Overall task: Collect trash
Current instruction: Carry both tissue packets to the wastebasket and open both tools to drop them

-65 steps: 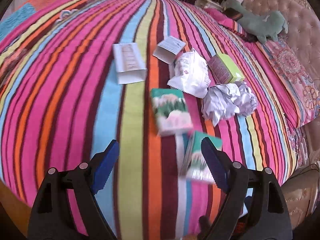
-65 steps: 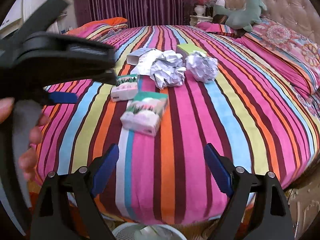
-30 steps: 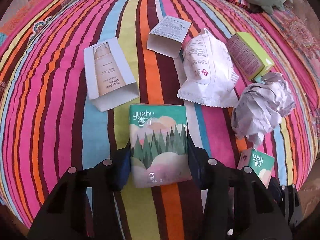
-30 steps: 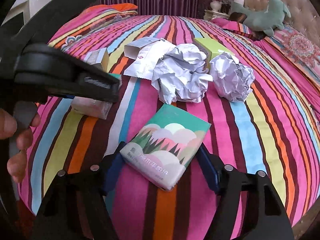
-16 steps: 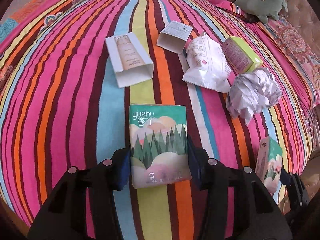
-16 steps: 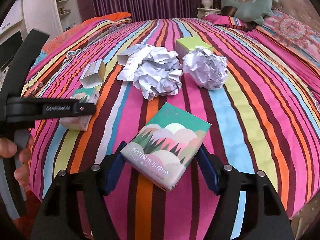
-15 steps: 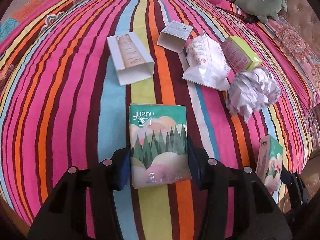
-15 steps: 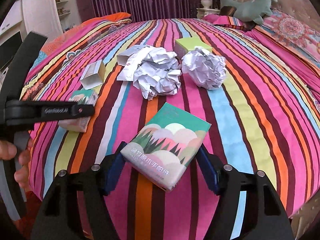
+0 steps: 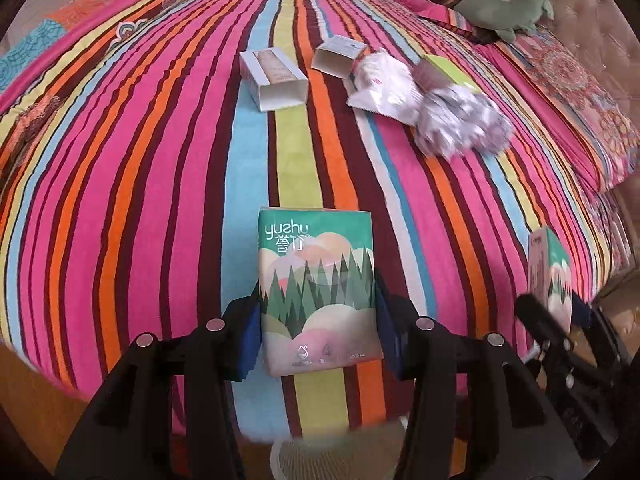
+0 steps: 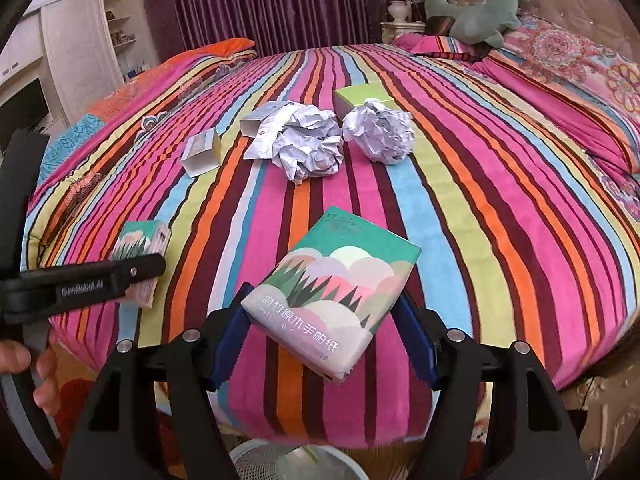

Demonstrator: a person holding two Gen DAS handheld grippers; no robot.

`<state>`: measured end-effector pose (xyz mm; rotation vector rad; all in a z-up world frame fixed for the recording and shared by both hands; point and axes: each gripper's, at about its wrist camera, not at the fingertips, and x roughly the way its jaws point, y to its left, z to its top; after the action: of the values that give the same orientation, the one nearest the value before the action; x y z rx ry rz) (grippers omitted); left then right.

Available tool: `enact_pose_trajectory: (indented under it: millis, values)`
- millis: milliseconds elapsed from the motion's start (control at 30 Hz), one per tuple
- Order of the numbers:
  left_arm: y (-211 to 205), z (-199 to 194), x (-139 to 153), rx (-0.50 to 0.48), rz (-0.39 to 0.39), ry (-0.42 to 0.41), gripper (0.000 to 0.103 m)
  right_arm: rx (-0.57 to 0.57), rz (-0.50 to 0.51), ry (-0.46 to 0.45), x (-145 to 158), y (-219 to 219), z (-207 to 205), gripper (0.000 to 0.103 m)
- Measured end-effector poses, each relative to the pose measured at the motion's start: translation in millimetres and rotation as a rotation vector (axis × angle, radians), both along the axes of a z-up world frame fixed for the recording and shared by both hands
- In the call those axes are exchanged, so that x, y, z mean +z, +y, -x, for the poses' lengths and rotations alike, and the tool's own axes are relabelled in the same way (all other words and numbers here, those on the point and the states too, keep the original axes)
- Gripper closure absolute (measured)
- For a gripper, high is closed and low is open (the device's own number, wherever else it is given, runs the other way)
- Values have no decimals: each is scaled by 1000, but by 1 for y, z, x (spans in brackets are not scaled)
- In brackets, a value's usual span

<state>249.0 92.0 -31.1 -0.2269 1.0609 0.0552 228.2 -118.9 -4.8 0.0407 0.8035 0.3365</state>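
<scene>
1. The white mesh bin (image 10: 296, 462) is cut off by the bottom edge of the right wrist view; in the left wrist view it shows only as a pale blur (image 9: 336, 452).
2. The crumpled paper ball (image 9: 460, 124) is smeared by motion blur.
3. The small print low on the left tool's tissue pack (image 9: 318, 288) is too small to read.
4. The person's hand (image 10: 28, 372) is cut off at the left edge.
</scene>
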Motion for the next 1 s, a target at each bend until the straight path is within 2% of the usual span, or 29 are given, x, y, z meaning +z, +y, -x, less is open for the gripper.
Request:
enact_pose_trajectory:
  millis: [300, 567, 700, 800, 1000]
  values:
    - [-26, 88, 4, -57, -20, -1, 55, -19, -56, 59, 0, -19, 57, 37]
    - [-45, 142, -25, -100, -27, 83, 55, -13, -80, 158, -24, -24, 99, 37]
    - [-58, 158, -47, -127, -22, 143, 55, -23, -126, 280, -47, -30, 109, 37]
    - [-67, 168, -73, -146, 1, 218, 55, -45, -166, 383, -65, -35, 114, 37]
    - [-79, 174, -108, -172, 23, 339, 55, -71, -244, 586, -101, -43, 119, 37]
